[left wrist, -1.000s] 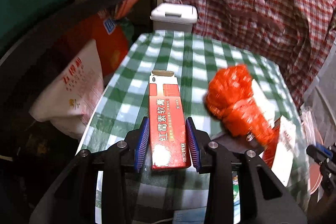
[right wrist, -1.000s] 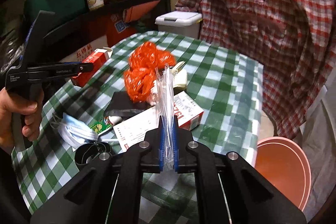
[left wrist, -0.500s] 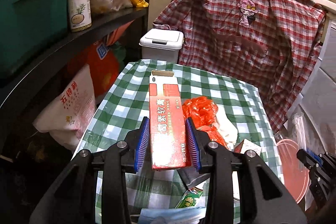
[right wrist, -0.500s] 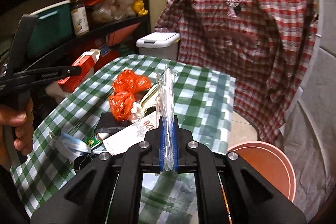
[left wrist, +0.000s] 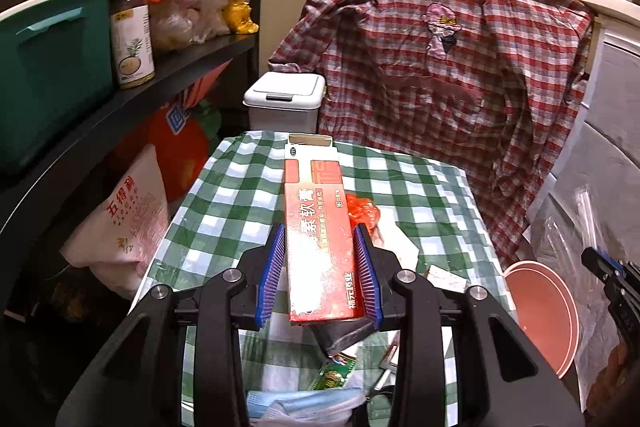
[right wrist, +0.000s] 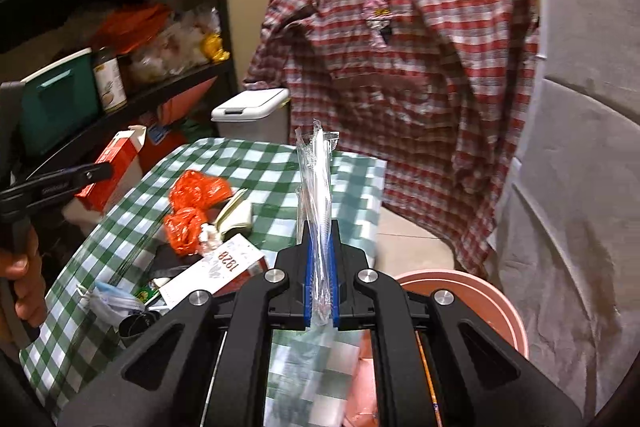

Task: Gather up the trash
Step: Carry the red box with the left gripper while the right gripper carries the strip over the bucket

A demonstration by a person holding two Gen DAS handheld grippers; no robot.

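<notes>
My left gripper (left wrist: pixel 320 251) is shut on a long red carton (left wrist: pixel 318 227) and holds it well above the green checked table (left wrist: pixel 240 195); the carton also shows in the right wrist view (right wrist: pixel 116 163). My right gripper (right wrist: pixel 319 267) is shut on a clear plastic wrapper (right wrist: pixel 316 187), raised near the table's right edge, beside a pink basin (right wrist: pixel 488 303) on the floor. On the table lie an orange plastic bag (right wrist: pixel 192 207), a white and red box (right wrist: pixel 216 267), a blue face mask (right wrist: pixel 112 301) and a small green packet (left wrist: pixel 332 373).
A white lidded bin (left wrist: pixel 286 99) stands behind the table. A red plaid shirt (left wrist: pixel 440 87) hangs at the back. Dark shelves (left wrist: pixel 120 95) with a green box, a jar and bags line the left. A white sack (left wrist: pixel 124 219) leans below them.
Both grippers have risen and drawn back from the table with their loads. The table looks smaller and lower. The pink basin has come into the left wrist view.
</notes>
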